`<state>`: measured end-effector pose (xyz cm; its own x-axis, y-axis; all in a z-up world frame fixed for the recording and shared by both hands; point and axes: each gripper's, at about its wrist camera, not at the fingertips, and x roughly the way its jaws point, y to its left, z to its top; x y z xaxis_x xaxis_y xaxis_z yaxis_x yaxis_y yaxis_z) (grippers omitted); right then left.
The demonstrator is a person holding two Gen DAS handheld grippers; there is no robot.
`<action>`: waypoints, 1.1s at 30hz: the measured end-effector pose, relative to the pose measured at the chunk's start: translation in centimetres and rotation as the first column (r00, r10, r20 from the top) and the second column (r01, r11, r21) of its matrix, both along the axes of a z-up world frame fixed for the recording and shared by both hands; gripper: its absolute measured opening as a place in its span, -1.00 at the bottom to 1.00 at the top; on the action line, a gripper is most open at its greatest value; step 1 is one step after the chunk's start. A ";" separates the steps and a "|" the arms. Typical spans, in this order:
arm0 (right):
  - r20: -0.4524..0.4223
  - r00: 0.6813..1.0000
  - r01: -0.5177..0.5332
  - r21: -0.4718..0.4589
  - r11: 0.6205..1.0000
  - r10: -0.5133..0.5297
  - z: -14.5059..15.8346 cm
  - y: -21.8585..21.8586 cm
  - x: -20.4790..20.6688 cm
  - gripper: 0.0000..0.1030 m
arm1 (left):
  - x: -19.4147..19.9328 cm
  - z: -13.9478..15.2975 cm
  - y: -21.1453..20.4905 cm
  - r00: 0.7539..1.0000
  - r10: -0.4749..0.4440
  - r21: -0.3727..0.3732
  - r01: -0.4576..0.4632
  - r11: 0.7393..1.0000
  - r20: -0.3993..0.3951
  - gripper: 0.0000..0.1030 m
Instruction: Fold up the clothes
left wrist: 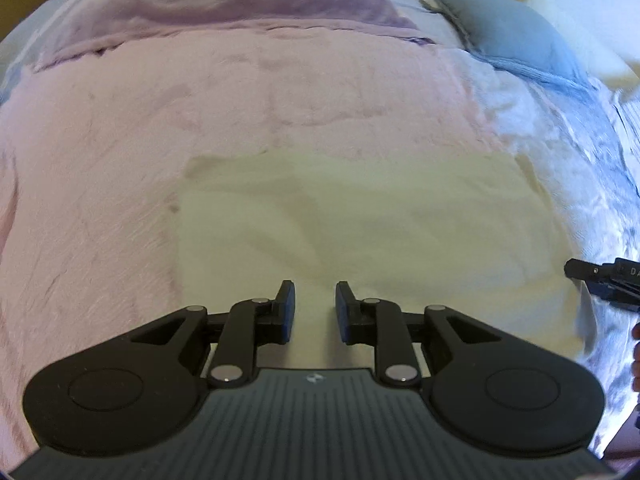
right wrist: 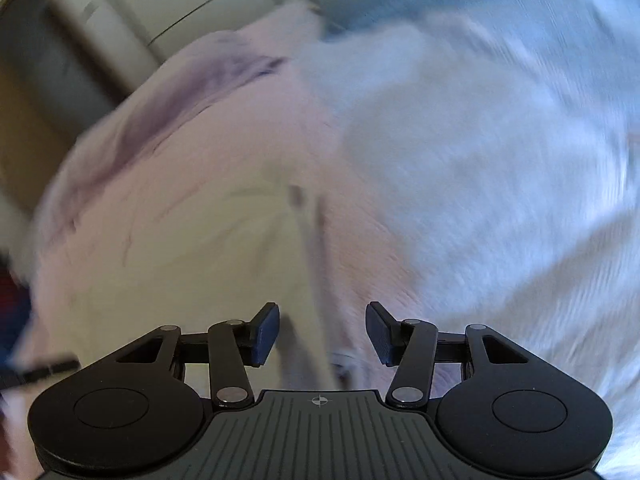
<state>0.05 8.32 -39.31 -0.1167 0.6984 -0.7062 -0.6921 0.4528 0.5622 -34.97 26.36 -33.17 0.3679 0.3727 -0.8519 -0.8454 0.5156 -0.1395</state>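
A pale cream folded garment (left wrist: 360, 216) lies flat on a pink fleece blanket (left wrist: 160, 120) in the left wrist view. My left gripper (left wrist: 315, 300) hovers over the garment's near edge, jaws open and empty. My right gripper (right wrist: 322, 324) is open and empty above the garment's right edge (right wrist: 200, 280); this view is motion-blurred. Part of the right gripper (left wrist: 604, 284) shows at the right edge of the left wrist view.
A purple blanket (left wrist: 224, 4) lies bunched at the far side of the bed. A grey-blue pillow (left wrist: 508, 32) sits at the back right. A white-blue fluffy cover (right wrist: 480, 160) lies right of the pink blanket. Furniture stands beyond the bed (right wrist: 60, 40).
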 end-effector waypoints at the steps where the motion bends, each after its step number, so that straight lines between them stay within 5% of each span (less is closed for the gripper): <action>1: -0.070 0.998 0.002 0.020 1.000 0.000 -0.8 0.0 0.7 0.00 | -0.5 0.0 0.1 1.000 0.014 -0.013 -0.014 1.000 0.004 -0.62; 4: -0.258 0.966 0.000 0.077 0.997 0.020 -3.0 0.5 2.5 0.00 | -1.7 -0.3 0.8 0.998 0.052 -0.063 -0.050 0.997 0.038 -0.62; 9: -0.426 0.904 0.040 0.154 0.987 0.030 -4.9 1.3 4.5 0.00 | -2.9 -0.2 1.8 0.993 0.074 -0.104 -0.064 0.993 0.090 -0.63; 17: -0.408 0.910 -0.031 0.099 0.995 0.069 -5.0 3.3 5.2 -0.44 | -2.9 -2.1 2.7 0.997 0.051 -0.093 -0.046 0.995 0.052 -0.73; 23: -0.264 0.962 -0.074 -0.002 0.997 0.071 -2.9 4.0 3.1 -0.66 | -3.0 -2.2 3.7 0.998 0.015 -0.118 -0.007 0.993 0.068 -0.73; 27: 0.067 0.992 -0.091 -0.157 0.983 0.103 1.5 6.0 -2.0 -0.69 | -4.2 -1.8 4.7 0.993 0.029 -0.157 -0.011 0.988 0.112 -0.73; 28: 0.175 0.977 -0.090 -0.200 0.976 0.126 2.8 6.6 -3.8 -0.70 | -4.7 -1.5 5.0 0.991 0.038 -0.165 -0.017 0.986 0.125 -0.73; 30: 0.413 0.887 -0.110 -0.243 0.964 0.205 5.7 7.5 -9.0 -0.70 | -6.0 -0.8 5.6 0.986 0.060 -0.173 -0.033 0.984 0.153 -0.73; 33: 0.687 0.648 -0.177 -0.284 0.942 0.329 9.2 8.4 -18.9 -0.70 | -8.8 0.1 6.4 0.979 0.107 -0.188 -0.074 0.979 0.172 -0.74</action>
